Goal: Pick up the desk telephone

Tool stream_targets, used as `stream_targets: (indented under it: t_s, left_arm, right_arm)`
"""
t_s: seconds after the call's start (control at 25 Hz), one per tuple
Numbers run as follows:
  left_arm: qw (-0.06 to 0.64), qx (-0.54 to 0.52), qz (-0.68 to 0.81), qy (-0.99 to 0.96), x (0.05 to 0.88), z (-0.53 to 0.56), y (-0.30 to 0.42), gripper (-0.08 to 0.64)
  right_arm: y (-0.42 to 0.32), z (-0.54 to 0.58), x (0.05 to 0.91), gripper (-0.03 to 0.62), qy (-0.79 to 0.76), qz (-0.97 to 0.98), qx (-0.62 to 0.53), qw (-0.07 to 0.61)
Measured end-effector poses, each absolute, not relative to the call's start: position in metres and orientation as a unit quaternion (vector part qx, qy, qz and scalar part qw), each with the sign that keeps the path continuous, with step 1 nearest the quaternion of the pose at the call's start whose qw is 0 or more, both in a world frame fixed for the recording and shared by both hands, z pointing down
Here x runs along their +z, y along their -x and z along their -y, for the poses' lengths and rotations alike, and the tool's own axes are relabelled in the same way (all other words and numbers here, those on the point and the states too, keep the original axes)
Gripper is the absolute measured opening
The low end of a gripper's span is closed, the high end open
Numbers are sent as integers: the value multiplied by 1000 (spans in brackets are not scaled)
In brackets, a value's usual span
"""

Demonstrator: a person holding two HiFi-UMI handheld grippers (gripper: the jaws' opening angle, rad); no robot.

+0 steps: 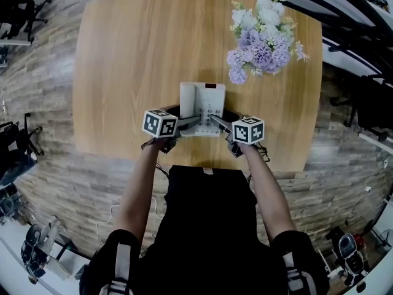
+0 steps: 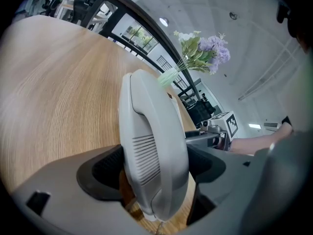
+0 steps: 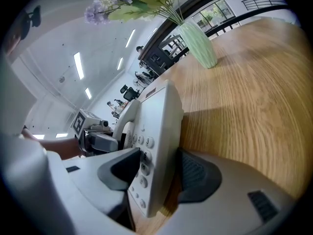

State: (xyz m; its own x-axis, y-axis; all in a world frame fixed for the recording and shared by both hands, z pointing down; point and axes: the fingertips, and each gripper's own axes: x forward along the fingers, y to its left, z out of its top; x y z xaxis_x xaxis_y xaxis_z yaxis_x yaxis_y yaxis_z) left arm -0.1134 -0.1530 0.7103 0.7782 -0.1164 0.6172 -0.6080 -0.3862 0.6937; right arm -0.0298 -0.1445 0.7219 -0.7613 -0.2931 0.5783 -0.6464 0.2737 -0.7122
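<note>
Gripping desk telephone (image 1: pixel 203 103) from both sides, near front edge of wooden surface (image 1: pixel 123 60). Left gripper (image 2: pixel 155 168): fingers (image 2: pixel 103 169) pinch its handset side. Right gripper (image 3: pixel 155 170): fingers (image 3: pixel 196 176) pinch keypad side.

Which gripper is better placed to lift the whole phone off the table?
Probably the right gripper: its jaws clamp the white desk telephone by its keypad side. The left gripper grips only the white handset, which may lift off alone.
</note>
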Motion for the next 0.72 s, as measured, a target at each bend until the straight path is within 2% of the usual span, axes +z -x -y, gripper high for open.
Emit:
stream_targets:
  t_s: [0.72]
  left_arm:
    - [499, 224, 268, -793, 695, 156, 121, 391]
  right_arm:
    - [38, 134, 714, 247, -298, 776, 532, 160]
